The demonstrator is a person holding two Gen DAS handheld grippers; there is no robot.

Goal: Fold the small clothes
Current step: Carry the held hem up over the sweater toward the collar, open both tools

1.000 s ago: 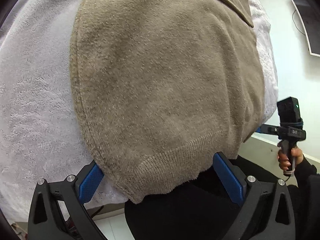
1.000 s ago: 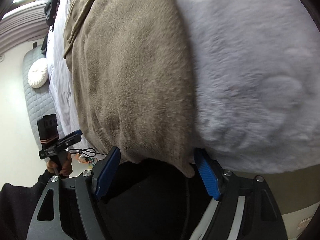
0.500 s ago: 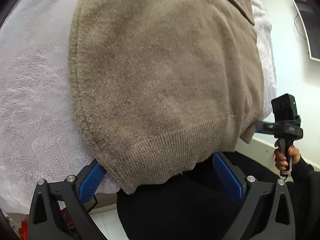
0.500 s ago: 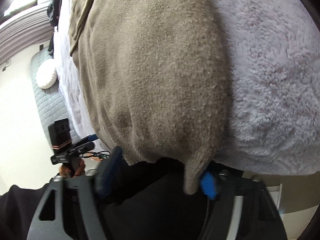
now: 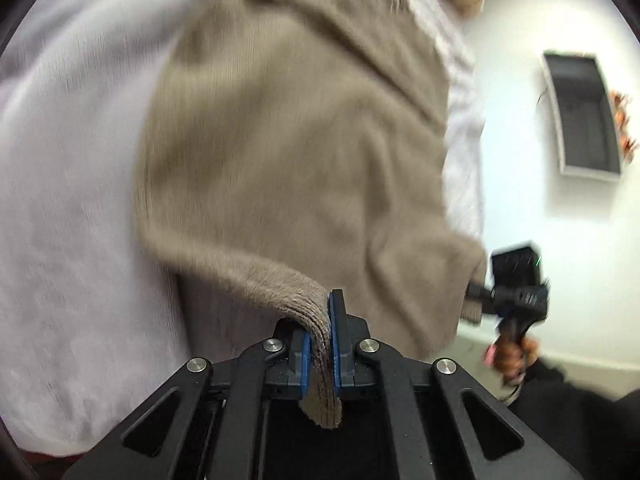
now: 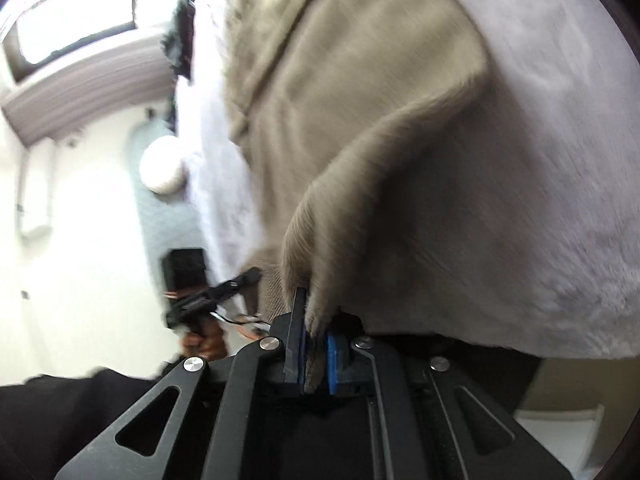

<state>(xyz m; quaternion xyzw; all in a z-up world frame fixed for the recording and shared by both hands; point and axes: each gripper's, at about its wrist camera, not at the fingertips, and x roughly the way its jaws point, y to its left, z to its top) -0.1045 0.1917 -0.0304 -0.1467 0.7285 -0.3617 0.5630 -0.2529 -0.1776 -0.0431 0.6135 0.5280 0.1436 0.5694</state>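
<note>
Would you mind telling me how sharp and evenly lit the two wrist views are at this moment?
Left wrist view: the left gripper is crisp, while the beige sweater and white blanket are smeared by motion blur. Right wrist view: the right gripper is sharp, the sweater streaked, and the window is blown out, washing out that side. Both show fisheye curvature with dark corners.

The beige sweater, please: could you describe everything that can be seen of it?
The beige sweater is a soft, fuzzy knit with a ribbed hem, lying spread on a pale fleecy blanket. The left gripper and right gripper each pinch a bottom hem corner, the fabric rising in ridges toward them. The pictures are motion-blurred.
</note>
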